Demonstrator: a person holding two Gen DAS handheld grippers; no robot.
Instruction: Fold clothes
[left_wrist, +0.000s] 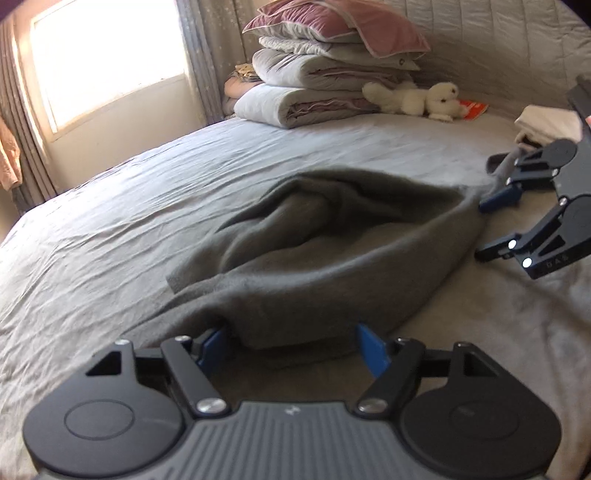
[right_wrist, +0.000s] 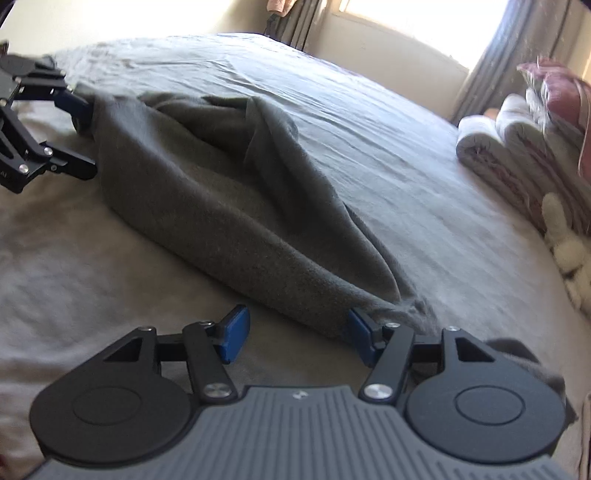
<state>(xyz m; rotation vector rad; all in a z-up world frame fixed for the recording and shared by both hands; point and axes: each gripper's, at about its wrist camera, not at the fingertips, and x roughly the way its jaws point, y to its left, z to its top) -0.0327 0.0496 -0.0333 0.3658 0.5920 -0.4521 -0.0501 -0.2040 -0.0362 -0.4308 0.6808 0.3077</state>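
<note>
The grey cloth (left_wrist: 325, 254) is lying doubled over and bumpy in the middle of the bed (left_wrist: 110, 206), both the left gripper (left_wrist: 291, 345) and right gripper (right_wrist: 293, 332) are gaping wide at its ends, so folding is looking partway done

A wide bed (left_wrist: 110, 206) is seen covered by a creased grey sheet (right_wrist: 388, 155), with a paler blanket (right_wrist: 74, 266) spread over its near side. A dark grey garment (left_wrist: 314, 258) is laid across the middle — bunched into loose folds, partly on the sheet and partly on the blanket. At the head of the bed, folded quilts (left_wrist: 303, 88) are stacked, topped by a pink pillow (left_wrist: 332, 26). A white plush toy (left_wrist: 417, 98) is laid just beside the stack, an orange item (left_wrist: 474, 109) behind it. A folded pale cloth (left_wrist: 546, 123) is set near the far edge.
</note>
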